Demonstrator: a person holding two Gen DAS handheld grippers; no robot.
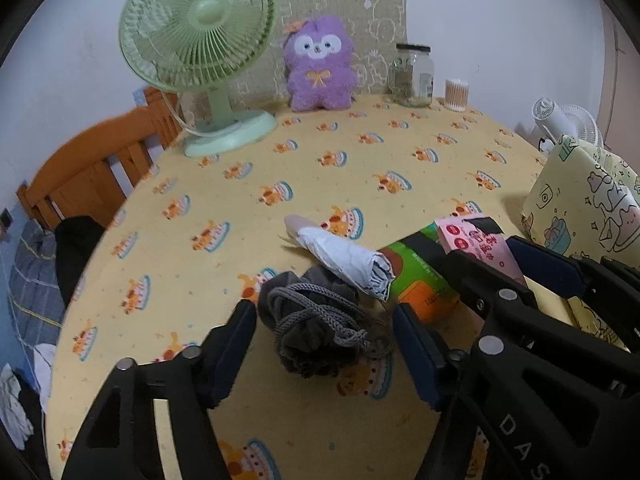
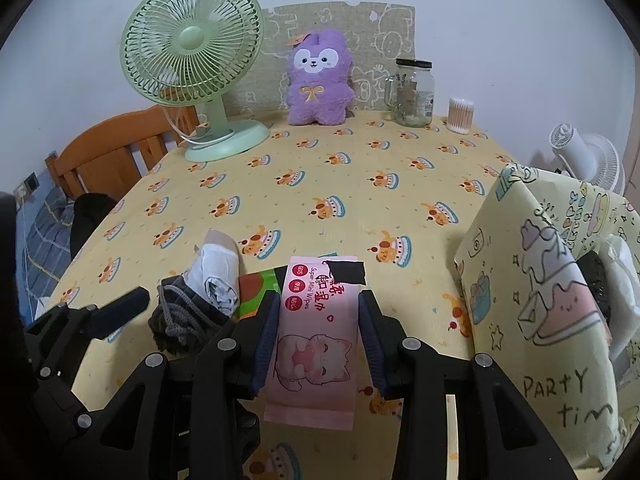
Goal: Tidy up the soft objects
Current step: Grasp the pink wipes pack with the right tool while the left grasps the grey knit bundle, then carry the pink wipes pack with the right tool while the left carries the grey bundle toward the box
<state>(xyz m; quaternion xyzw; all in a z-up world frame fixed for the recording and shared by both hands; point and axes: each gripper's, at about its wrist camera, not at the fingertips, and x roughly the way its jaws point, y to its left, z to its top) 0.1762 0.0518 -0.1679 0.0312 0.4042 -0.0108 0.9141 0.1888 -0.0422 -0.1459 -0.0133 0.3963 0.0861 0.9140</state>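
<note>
Right claw (image 2: 319,332) around pink wipes pack (image 2: 314,344)

Left gripper (image 1: 325,344) angled down at the table, jaws partly apart, straddling a grey bundle (image 1: 316,328) without pressing on it. Right gripper (image 2: 318,338) angled down likewise, just to the right of the left one, jaws drawn in against both long sides of a pink wipes pack (image 2: 314,344), gripping it. Right gripper's black frame crossing the lower right of the left wrist view; left gripper's finger (image 2: 120,308) showing at the left of the right wrist view.
</note>
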